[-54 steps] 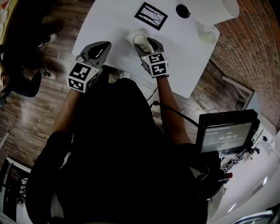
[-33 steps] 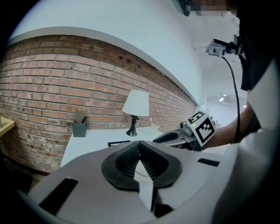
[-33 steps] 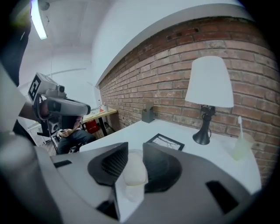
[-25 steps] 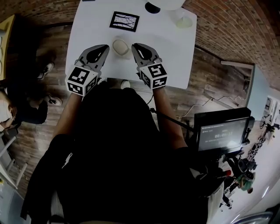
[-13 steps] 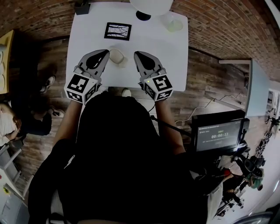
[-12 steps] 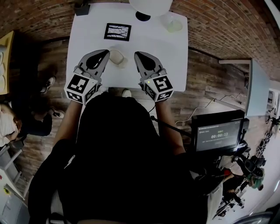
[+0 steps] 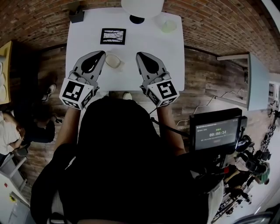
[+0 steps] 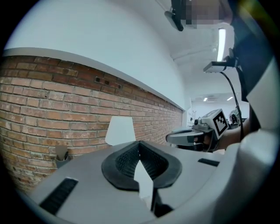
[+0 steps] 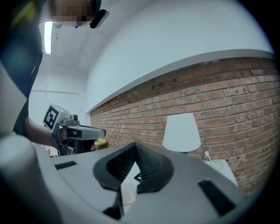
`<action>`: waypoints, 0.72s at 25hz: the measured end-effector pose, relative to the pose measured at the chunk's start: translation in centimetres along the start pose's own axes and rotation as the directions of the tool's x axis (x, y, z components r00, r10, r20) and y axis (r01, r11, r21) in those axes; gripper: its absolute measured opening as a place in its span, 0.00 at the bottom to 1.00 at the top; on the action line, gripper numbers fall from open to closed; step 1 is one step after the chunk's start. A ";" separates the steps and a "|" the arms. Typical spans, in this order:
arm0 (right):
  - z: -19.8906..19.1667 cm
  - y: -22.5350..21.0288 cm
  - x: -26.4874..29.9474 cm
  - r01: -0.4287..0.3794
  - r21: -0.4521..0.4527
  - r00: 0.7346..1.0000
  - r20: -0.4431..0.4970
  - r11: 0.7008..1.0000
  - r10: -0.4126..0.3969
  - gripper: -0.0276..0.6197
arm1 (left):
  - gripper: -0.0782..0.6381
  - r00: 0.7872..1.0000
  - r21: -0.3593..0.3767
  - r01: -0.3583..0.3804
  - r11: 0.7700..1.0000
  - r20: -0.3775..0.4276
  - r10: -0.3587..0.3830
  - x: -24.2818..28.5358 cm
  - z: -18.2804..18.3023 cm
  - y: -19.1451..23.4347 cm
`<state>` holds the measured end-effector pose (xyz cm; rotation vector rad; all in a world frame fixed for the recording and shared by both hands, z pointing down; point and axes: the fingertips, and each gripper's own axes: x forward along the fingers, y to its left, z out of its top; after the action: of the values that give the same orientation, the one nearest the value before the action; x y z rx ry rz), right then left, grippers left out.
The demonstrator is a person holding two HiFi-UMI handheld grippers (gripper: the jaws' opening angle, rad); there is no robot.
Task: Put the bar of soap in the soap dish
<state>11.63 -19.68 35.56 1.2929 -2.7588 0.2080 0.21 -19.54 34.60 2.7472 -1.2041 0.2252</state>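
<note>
The pale oval bar of soap (image 7: 112, 60) lies in the shallow, pale oval soap dish (image 7: 119, 65), near the front edge of the white rectangular table (image 7: 87, 35). From the head view the bar and the dish are hard to tell apart in outline. The dish sits between the two gripper tips and touches neither.

The grey left gripper (image 7: 101, 53) hangs just to the left of the dish. Its ribbed black pads (image 8: 127, 159) meet at the tip, with nothing held between them. The grey right gripper (image 7: 139, 55) is a little further off on the other side, and its jaws are also pressed together and empty.

Behind the dish lies a black-framed square card (image 7: 113, 36) with a white pattern of thin lines. No words can be read on it.

At the back edge of the table stands a lamp with a white shade (image 7: 142, 6). Beside it is a small pale greenish bowl (image 7: 168, 26), and I cannot make out what is in it. A small dark holder (image 7: 76, 15) sits at the far left corner with something dark standing in it.

To the right, off the table, a black monitor (image 7: 214, 132) shows a timer reading 00:00:14. The smaller lines above the timer are too small to read.
</note>
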 end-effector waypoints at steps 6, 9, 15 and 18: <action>0.6 0.0 -0.2 0.004 -0.014 1.000 0.014 1.000 -0.004 0.05 | 0.12 1.000 -0.004 -0.013 1.000 0.000 0.013 -0.2 -0.4 0.5; 0.5 0.1 0.0 0.004 -0.013 1.000 0.011 1.000 -0.004 0.05 | 0.12 1.000 -0.009 -0.021 1.000 -0.005 0.021 -0.3 -0.7 0.8; 0.5 0.2 0.2 -0.004 -0.021 1.000 0.007 1.000 0.004 0.05 | 0.12 0.999 -0.004 -0.032 0.999 0.014 0.032 -0.4 -0.6 1.0; 0.4 0.3 0.2 -0.004 -0.021 1.000 0.001 1.000 0.004 0.05 | 0.12 0.999 -0.004 -0.033 0.999 0.017 0.033 -0.4 -0.6 0.9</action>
<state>11.29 -19.71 35.18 1.2829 -2.7577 0.1785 -0.79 -19.76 35.20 2.7334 -1.2533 0.2040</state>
